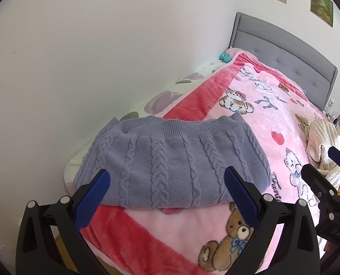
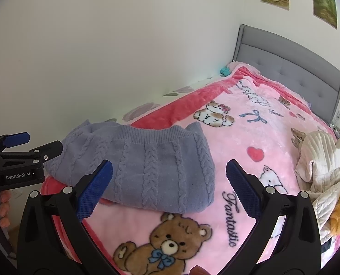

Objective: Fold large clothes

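Folded grey sweater [image 2: 144,167] on pink blanket [image 2: 250,142], right gripper [image 2: 170,183] jaws apart, empty

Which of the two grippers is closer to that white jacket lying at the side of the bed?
The right gripper. It hovers open over the blanket, with the white jacket just to its right. The left gripper sits further left, open over the grey sweater.

The left gripper [image 1: 167,183] hangs with its blue-padded fingers [image 1: 94,200] spread wide, gripping nothing. The right gripper [image 2: 170,174] hangs beside it, level with it, fingers [image 2: 243,188] equally wide apart and empty. Both point the same way.
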